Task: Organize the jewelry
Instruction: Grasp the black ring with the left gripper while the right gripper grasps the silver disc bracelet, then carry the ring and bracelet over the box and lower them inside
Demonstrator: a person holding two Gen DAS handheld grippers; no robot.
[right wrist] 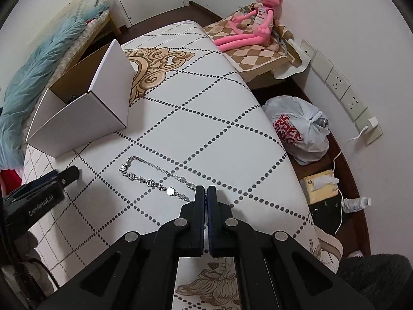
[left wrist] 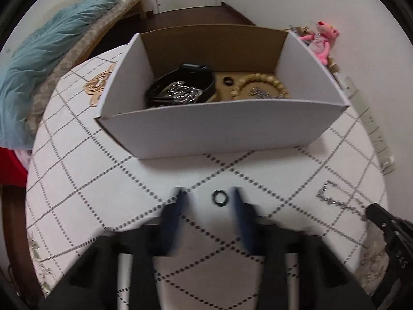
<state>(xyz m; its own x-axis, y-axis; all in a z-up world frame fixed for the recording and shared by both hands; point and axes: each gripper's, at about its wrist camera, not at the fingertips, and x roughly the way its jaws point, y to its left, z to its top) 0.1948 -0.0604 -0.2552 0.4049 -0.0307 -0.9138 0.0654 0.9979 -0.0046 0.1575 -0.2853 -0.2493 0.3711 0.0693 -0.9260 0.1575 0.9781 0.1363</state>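
Observation:
A small black ring (left wrist: 219,198) lies on the white dotted table (left wrist: 103,180), between the fingertips of my open left gripper (left wrist: 209,193). Behind it stands a white cardboard box (left wrist: 222,129) holding a black strap (left wrist: 180,82), a silver chain (left wrist: 180,93), a second black ring (left wrist: 228,80) and a beaded bracelet (left wrist: 260,85). The box also shows in the right wrist view (right wrist: 82,118). A silver necklace (right wrist: 152,179) lies on the table; my right gripper (right wrist: 205,190) is shut, its tips at the necklace's near end. Whether it holds the chain I cannot tell. The necklace shows in the left view (left wrist: 338,199).
A pink plush toy (right wrist: 255,23) sits on a checked cushion by the wall. A white plastic bag (right wrist: 299,129), a tissue box (right wrist: 320,183) and wall sockets (right wrist: 340,87) are to the right of the table. A bed with a blue blanket (left wrist: 46,51) is at left.

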